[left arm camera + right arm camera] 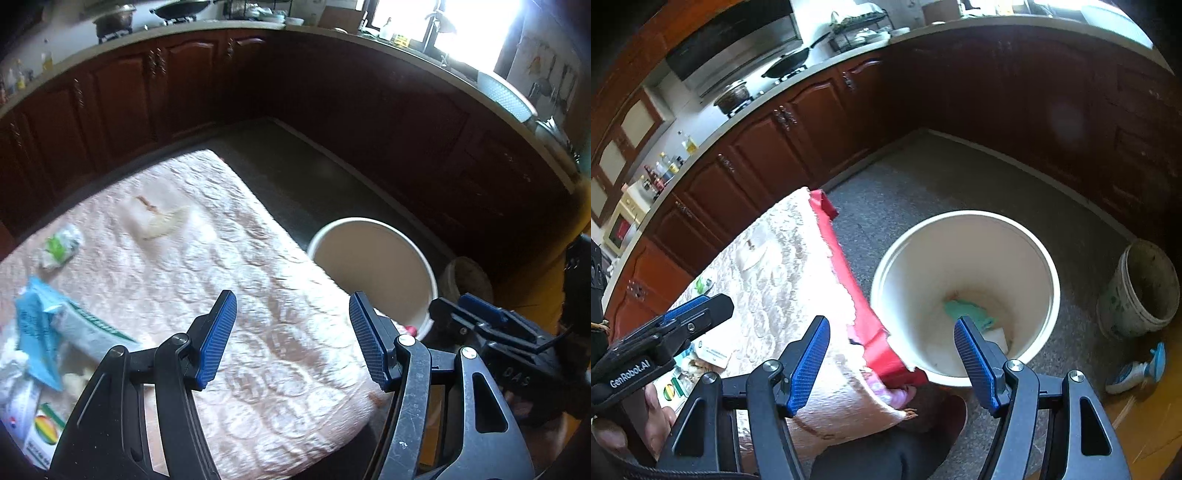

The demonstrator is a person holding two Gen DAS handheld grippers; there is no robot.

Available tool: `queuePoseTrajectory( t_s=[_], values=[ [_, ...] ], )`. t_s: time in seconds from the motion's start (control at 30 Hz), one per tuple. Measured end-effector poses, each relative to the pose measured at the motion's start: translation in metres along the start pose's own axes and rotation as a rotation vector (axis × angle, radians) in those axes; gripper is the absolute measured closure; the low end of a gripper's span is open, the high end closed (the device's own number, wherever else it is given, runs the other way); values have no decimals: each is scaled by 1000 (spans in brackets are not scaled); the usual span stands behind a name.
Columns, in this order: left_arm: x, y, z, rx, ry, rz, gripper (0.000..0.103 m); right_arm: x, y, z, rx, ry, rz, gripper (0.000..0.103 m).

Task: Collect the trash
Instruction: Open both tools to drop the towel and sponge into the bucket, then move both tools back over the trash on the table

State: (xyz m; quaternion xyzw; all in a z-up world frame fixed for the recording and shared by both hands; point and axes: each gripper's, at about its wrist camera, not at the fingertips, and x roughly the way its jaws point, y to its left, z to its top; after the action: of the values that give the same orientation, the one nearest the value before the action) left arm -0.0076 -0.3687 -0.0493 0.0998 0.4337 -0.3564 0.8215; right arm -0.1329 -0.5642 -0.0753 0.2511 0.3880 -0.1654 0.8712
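Note:
My left gripper point(293, 339) hangs open over the pink quilted tablecloth point(229, 221), nothing between its blue pads. On the cloth lie a green-and-white wrapper point(61, 247), a pale crumpled scrap point(162, 225), a blue packet point(37, 325) and a white-green carton point(88, 328). My right gripper point(892, 365) is open and empty above the table corner and the white bucket point(960, 251). In the bucket's bottom lie a green piece of trash point(964, 310) and a white piece point(997, 338). The bucket point(369, 266) stands on the floor at the table's right edge.
Dark wooden kitchen cabinets point(122, 96) ring the floor. A dirty smaller bucket point(1141, 288) and a spray bottle point(1137, 369) sit right of the white bucket. The cloth's red underside point(849, 273) hangs at the table edge. Each gripper shows in the other's view: right point(461, 308), left point(701, 308).

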Motion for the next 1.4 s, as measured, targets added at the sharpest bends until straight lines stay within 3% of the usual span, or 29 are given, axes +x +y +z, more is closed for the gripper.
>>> queuePoseTrajectory(
  t_s=[0.43,0.53,0.9,1.13,1.4],
  values=[
    [-53,49,-21,-46,-87,106,41,-15,60,-3,-115,-37,61,32],
    [-68,64,-29,-73,-104,124,41,-18,79,-6,-150,-50,79,26],
    [-117,134,-66,-176,-125,205,41,-13,148,-20,-280,-46,149,24],
    [-137,197,-96,-247,-96,263,41,-4,185,-35,-357,1,220,24],
    [-137,266,-121,-394,-33,271,41,37,230,-68,-429,149,350,27]
  ],
)
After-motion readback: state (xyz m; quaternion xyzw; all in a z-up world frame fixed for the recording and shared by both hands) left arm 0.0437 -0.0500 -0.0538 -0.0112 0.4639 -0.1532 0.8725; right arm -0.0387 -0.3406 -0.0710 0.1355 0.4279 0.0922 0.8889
